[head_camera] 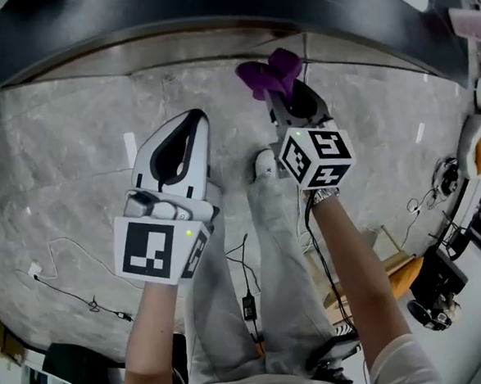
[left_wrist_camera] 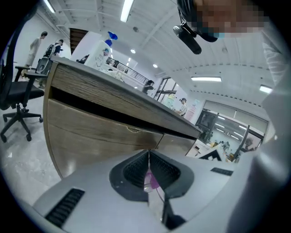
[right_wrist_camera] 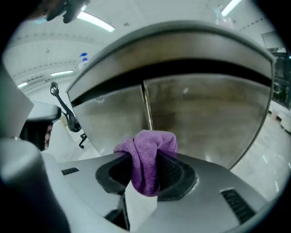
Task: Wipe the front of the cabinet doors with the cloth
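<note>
Firmly clamped in the right claw (head_camera: 290, 101), the purple cloth (head_camera: 268, 73) sat close before the cabinet doors (right_wrist_camera: 200, 107); the left claw (head_camera: 191, 125) hung alongside, pressed together, holding nothing.

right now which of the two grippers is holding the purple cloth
The right gripper: a bunched purple cloth is pinched between its jaws and sticks out past them. The left gripper is shut, with no wad of cloth in it.
</note>
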### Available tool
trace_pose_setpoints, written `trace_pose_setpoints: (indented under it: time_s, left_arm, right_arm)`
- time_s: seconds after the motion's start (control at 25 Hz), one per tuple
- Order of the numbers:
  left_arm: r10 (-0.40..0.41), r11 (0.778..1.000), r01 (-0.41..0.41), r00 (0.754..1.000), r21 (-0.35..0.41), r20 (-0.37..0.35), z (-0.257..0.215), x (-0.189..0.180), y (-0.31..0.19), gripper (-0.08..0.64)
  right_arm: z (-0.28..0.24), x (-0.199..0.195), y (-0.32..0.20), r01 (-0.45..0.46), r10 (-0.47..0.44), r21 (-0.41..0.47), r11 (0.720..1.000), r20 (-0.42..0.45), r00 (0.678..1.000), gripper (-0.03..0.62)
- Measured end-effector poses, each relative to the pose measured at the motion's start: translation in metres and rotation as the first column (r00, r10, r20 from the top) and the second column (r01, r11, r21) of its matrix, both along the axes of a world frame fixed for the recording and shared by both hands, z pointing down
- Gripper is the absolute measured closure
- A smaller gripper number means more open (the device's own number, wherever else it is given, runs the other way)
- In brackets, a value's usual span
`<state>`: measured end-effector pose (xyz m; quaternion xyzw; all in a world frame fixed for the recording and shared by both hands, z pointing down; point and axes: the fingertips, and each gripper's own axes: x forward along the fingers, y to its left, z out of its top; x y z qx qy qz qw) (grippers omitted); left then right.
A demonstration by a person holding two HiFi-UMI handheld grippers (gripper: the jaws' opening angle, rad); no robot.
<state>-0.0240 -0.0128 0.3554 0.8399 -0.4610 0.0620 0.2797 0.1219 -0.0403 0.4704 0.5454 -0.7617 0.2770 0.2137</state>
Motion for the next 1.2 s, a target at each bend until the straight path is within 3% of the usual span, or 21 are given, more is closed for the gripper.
trace_pose_setpoints:
  time_s: [0.16,0.36,0.88,1.2]
  left_arm:
    - [0.051,0.999,-0.051,0.999,0.008,0.0,0.002,0.031,-0.006,0.543]
    - [0.08,0.997,-0.08,0.997,0.016,0.008,0.002,0.063,-0.008,0.543]
    - [0.039,0.999,-0.038,0.998,-0.019,0.041,0.002,0.125,0.013,0.543]
    - [0.079,0.996,-0.077,0.996,-0.041,0.042,0.009,0.204,0.019,0.543]
  right_arm:
    - [-0.061,0.006,-0.016,-0.008,0.005,0.156,0.988,0.018,1.0,0.456]
    - [-0.106,-0.002,-0.03,0.044,-0.045,0.305,0.951,-0.002,0.999,0.454]
    - [-0.109,0.042,-0.054,0.079,-0.091,0.28,0.957,0.03,0.995,0.456]
    - [-0.101,0.143,-0.052,0.01,-0.019,0.265,0.964,0.031,0.999,0.456]
